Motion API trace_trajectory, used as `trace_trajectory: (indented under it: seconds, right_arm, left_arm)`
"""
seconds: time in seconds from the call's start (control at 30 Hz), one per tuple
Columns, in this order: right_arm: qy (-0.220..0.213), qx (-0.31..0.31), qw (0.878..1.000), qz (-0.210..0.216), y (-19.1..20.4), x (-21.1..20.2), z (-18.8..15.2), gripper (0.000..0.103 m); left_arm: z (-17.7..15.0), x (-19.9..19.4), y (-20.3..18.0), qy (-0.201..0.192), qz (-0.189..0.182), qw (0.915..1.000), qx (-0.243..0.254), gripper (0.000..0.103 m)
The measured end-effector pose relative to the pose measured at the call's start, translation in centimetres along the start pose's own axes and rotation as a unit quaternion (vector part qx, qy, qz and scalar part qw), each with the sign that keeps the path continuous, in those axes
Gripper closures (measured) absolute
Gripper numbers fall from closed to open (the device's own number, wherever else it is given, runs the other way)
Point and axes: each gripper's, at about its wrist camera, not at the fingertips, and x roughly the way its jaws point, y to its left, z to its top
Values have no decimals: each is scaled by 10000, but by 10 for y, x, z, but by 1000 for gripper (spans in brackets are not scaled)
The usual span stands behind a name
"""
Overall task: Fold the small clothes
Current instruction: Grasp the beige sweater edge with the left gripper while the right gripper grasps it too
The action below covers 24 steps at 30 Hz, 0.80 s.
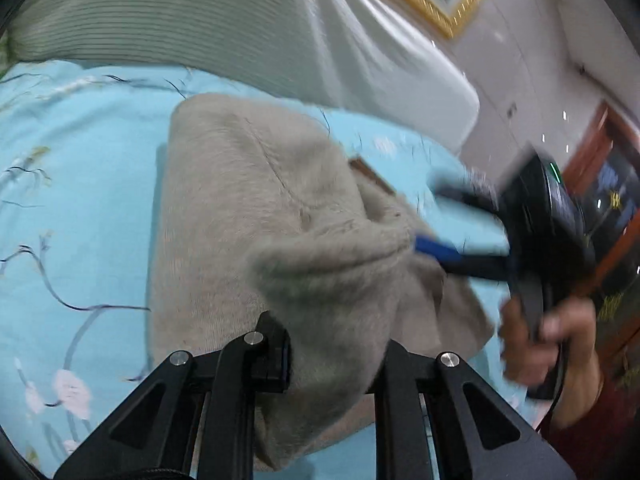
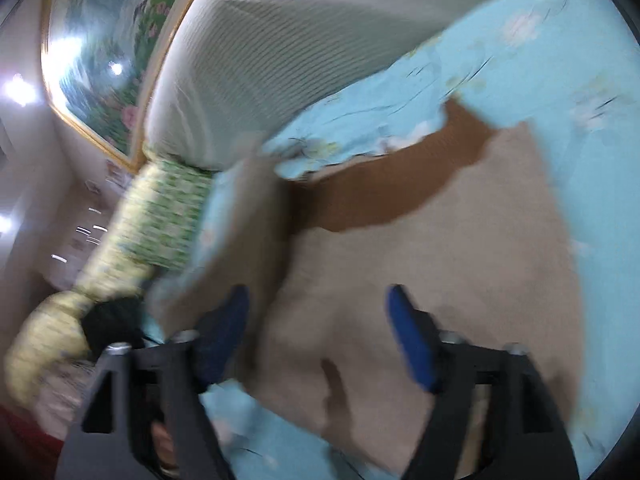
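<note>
On blue sheet point(image 1: 80, 184), grey garment point(image 1: 248, 200) bunched betw. left gripper point(image 1: 336, 360) jaws.

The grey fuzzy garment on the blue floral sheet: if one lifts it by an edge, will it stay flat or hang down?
Probably it hangs down: the grey garment already drapes in soft folds where the left gripper pinches it. It looks light and fuzzy, so it should grip rather than slip. Pushed over the sheet, it would likely bunch up.

We see a beige-grey fuzzy garment point(image 1: 256, 216) with a brown patch point(image 2: 384, 192), lying on a light blue bedsheet point(image 1: 80, 184) printed with dark branches and pale pink blossoms. Behind it sits a white ribbed pillow point(image 1: 168, 12). Our claw pads point(image 2: 412, 344) are blue.
</note>
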Motion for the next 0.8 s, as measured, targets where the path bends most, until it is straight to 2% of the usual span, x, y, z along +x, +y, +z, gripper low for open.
trace_trajectory:
  seconds: [0.07, 0.23, 0.27, 0.3, 0.33, 0.4, 0.47, 0.6, 0.67, 0.8]
  right_arm:
    - [304, 162, 9993, 164, -5, 23, 14, 19]
    - [742, 19, 9972, 27, 2, 79, 41, 19]
    - [818, 3, 9966, -20, 3, 90, 45, 29]
    - [880, 27, 9960, -171, 3, 99, 48, 48]
    - [977, 47, 9947, -314, 4, 107, 50, 84]
    - [920, -71, 9954, -262, 10, 106, 56, 86]
    - [763, -409, 9960, -223, 24, 91, 62, 87]
    - [303, -1013, 9941, -245, 46, 29, 76, 87]
    - [202, -1147, 9921, -475, 39, 7, 80, 87]
    - [239, -928, 9880, -1214, -16, -11, 76, 87]
  left_arm:
    - [-1, 5, -4, 13, 69, 9999, 107, 88]
    - [2, 6, -6, 59, 85, 9998, 170, 88]
    - [2, 8, -10, 61, 130, 9997, 216, 88]
    - [2, 8, -12, 69, 196, 9994, 271, 88]
    - [3, 7, -15, 62, 269, 9991, 333, 88]
    - [8, 3, -27, 29, 380, 9983, 430, 88]
    - [16, -5, -41, -83, 268, 9982, 532, 87]
    - [25, -2, -86, -163, -34, 9963, 849, 86]
    - [26, 17, -105, -48, -148, 9961, 872, 85]
    - [14, 65, -124, 407, -288, 9955, 811, 84]
